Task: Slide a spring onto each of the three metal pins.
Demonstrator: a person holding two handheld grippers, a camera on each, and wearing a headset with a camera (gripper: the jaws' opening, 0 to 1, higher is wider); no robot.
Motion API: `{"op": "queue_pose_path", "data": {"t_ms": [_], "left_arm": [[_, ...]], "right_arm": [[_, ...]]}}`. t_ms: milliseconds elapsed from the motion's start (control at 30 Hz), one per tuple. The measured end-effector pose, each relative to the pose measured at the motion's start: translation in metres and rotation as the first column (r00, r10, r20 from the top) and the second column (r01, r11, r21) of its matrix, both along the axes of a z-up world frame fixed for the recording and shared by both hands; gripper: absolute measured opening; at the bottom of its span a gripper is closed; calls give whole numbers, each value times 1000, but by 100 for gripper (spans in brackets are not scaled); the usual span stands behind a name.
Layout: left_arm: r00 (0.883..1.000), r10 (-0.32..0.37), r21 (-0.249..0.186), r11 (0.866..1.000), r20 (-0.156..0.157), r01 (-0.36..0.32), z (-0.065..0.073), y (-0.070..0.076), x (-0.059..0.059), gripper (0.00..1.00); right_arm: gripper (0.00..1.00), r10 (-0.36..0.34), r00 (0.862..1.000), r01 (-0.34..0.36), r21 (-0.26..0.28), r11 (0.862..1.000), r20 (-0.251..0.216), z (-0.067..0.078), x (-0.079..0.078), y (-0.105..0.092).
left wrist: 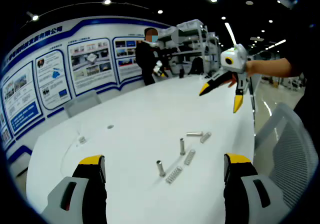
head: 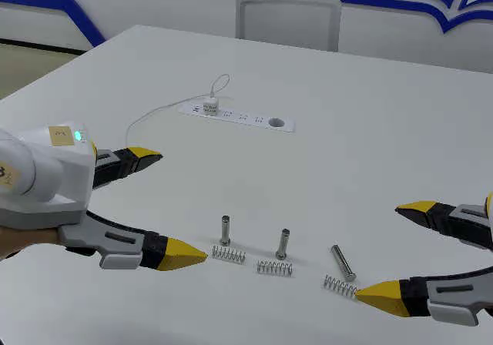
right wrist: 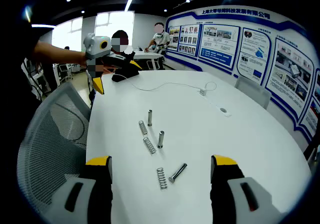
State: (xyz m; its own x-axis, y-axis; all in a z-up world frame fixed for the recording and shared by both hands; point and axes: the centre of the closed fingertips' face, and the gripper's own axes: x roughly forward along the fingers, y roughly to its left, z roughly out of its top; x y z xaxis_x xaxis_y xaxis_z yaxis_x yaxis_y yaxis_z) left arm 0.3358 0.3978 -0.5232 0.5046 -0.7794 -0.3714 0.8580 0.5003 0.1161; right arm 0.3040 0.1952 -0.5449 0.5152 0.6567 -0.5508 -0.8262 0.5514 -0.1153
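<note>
Three metal pins stand in a row on the white table (head: 370,129). The left pin (head: 225,229) and the middle pin (head: 283,243) are upright; the right pin (head: 343,262) lies flat. A loose spring lies in front of each: left spring (head: 229,254), middle spring (head: 275,267), right spring (head: 339,286). My left gripper (head: 173,205) hovers open left of the row, holding nothing. My right gripper (head: 394,251) is open at the right, its lower tip close to the right spring. In the left gripper view the pins (left wrist: 182,146) and springs (left wrist: 189,157) lie ahead of the open jaws.
A white power strip (head: 237,117) with a plugged charger (head: 212,105) and cable lies further back. A grey chair (head: 289,21) stands at the table's far edge. A mesh chair (right wrist: 55,134) stands by the near edge. A person (left wrist: 147,54) stands in the background.
</note>
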Motion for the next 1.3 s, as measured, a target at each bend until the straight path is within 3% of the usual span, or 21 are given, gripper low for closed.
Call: {"op": "queue_pose_path", "data": {"t_ms": [500, 933, 1133, 1300], "left_arm": [[1000, 16, -7, 1000, -1, -16, 0, 1, 1, 100], [1000, 10, -11, 1000, -12, -10, -2, 4, -7, 100], [1000, -13, 22, 1000, -13, 14, -2, 6, -6, 100], [1000, 5, -11, 1000, -3, -5, 7, 5, -1, 100]], "right_arm": [[81, -2, 1000, 1, -13, 1000, -14, -4, -3, -2], [81, -2, 1000, 1, -18, 1000, -16, -3, -2, 3], [81, -29, 999, 30, 16, 999, -14, 1, -1, 5], [81, -42, 999, 43, 19, 999, -26, -5, -1, 1]]}}
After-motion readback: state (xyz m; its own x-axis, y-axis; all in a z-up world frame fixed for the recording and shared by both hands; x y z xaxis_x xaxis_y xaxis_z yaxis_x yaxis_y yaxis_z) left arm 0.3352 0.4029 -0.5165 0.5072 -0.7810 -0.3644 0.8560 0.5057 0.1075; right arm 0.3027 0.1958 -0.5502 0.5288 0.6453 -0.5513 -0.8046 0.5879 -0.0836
